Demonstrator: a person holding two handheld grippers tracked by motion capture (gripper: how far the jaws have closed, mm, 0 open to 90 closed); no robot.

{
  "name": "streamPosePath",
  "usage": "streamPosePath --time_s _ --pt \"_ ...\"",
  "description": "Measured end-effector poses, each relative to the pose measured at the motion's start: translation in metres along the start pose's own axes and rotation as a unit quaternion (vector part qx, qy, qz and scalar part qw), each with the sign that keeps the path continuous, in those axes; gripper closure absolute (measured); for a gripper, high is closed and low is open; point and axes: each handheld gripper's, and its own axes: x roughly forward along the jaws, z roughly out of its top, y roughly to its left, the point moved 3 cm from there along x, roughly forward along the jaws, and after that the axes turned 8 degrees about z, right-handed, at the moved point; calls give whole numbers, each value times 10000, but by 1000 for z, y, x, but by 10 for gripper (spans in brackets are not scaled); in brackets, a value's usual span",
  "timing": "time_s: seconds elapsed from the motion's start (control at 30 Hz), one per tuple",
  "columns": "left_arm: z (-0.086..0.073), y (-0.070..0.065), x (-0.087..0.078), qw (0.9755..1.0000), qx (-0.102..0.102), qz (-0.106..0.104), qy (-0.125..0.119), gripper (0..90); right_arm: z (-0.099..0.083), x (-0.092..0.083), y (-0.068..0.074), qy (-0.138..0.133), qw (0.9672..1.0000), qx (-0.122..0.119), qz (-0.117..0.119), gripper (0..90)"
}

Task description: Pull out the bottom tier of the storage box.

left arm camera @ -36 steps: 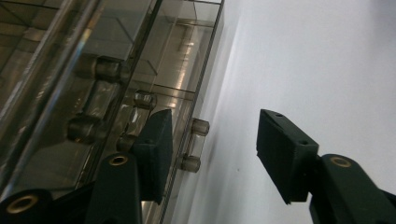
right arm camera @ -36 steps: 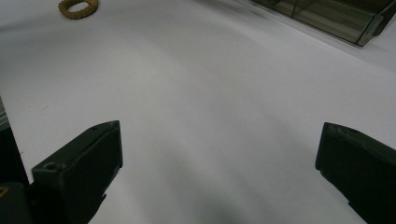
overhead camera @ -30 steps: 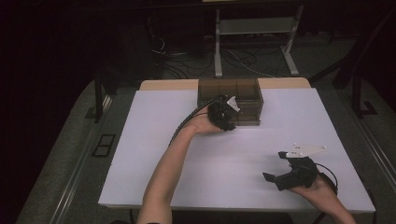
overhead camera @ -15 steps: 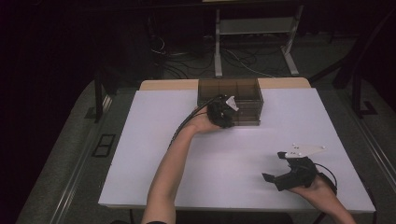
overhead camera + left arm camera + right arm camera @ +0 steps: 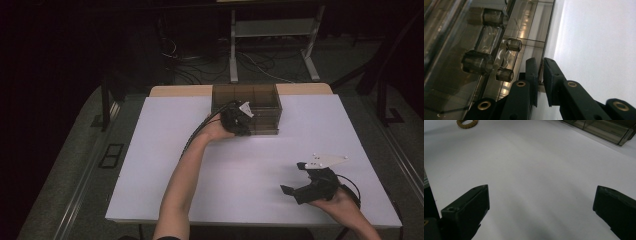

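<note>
A smoky, see-through drawer box stands at the far middle of the white table. The left gripper is at the box's near left corner. In the left gripper view its jaws have just been closing and now pinch the thin edge of a drawer front, beside two barrel-ended clear handles. The pads press on that edge from both sides with only the panel between them.

The right gripper rests low at the near right of the table, well apart from the box, in the person's hand. Its jaws stand wide open over bare tabletop with nothing between them. A small brown braided ring lies farther off in the right gripper view.
</note>
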Motion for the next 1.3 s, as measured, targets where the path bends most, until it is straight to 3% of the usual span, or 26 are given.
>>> streamPosePath --time_s 0.77,1.07,1.3 --pt "-1 -11 -3 9996 169 -217 74 829 0 1 0 28 10000 -21 -17 1" --pt "-2 -12 -4 9995 54 -297 43 829 0 1 0 19 10000 -15 -28 1" --pt "-3 -13 -5 9994 80 -333 70 829 1 3 0 52 10000 -36 -5 1"
